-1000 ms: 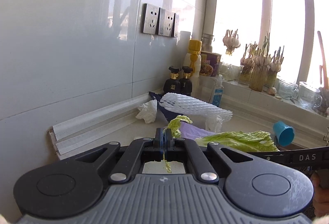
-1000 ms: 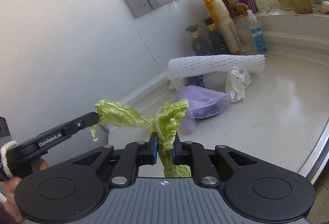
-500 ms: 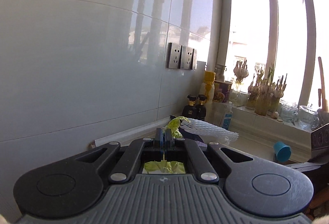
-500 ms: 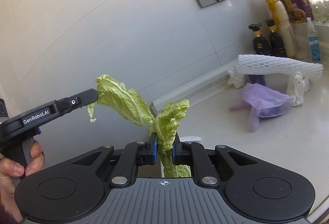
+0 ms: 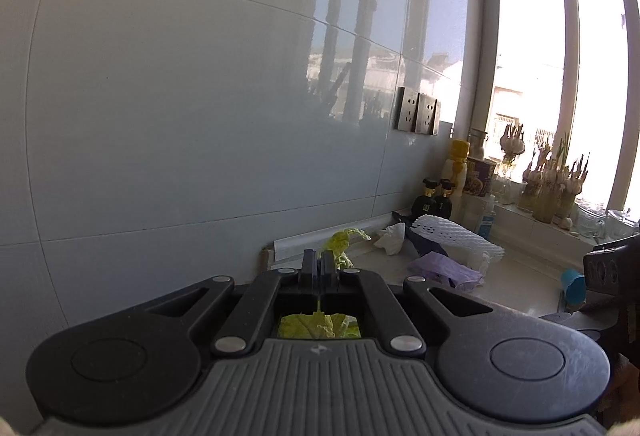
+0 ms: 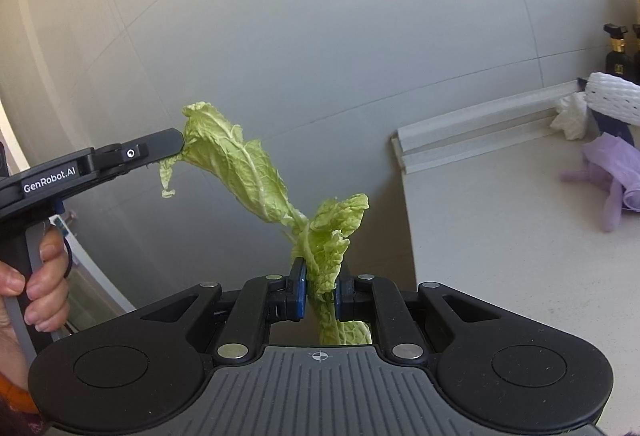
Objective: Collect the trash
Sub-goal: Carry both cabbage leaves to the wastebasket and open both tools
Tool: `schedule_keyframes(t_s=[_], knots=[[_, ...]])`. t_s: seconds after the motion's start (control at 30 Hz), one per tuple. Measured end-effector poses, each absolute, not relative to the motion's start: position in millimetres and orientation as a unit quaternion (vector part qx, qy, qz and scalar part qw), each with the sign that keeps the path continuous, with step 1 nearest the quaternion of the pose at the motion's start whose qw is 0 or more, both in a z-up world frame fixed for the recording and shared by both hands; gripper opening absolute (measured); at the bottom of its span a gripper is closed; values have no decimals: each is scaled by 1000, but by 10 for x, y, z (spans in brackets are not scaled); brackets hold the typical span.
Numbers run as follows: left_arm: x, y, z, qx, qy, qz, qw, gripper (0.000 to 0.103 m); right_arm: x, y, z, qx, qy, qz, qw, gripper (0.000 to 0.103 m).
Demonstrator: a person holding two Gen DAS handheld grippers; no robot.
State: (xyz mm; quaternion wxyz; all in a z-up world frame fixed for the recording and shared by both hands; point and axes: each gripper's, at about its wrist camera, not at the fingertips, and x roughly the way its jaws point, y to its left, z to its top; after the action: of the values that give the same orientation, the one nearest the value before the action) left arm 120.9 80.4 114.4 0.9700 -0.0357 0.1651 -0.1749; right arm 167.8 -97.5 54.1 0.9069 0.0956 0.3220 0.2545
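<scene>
A long green cabbage leaf [image 6: 248, 172] hangs in the air, stretched between both grippers, off the left end of the white counter [image 6: 500, 236]. My right gripper [image 6: 320, 276] is shut on its lower, crumpled end. My left gripper [image 6: 176, 146] comes in from the left in the right wrist view and is shut on the leaf's upper tip. In the left wrist view the left gripper [image 5: 319, 262] pinches a thin edge of the leaf [image 5: 344, 242], and more leaf shows below the jaws. A hand [image 6: 40, 284] grips the left handle.
On the counter lie a purple glove [image 5: 448, 270], a white foam net sleeve [image 5: 456, 238] and crumpled tissue [image 5: 390, 240]. Dark bottles [image 5: 434, 202] and a yellow-capped bottle [image 5: 458, 164] stand in the corner by the window sill. A blue cup [image 5: 572, 284] lies at the right. The tiled wall is close ahead.
Both grippers have carried the leaf leftward, away from the trash pile, past the counter's left end. The pile now looks smaller and further right. Both grips on the leaf are unchanged.
</scene>
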Motion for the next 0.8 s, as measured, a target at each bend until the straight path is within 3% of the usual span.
schedule_keyframes(t_s=[0.8], knots=[[1260,1107,-119,-79,313,-122,939,1,1903,43,-566,-58,486,227,842,12]])
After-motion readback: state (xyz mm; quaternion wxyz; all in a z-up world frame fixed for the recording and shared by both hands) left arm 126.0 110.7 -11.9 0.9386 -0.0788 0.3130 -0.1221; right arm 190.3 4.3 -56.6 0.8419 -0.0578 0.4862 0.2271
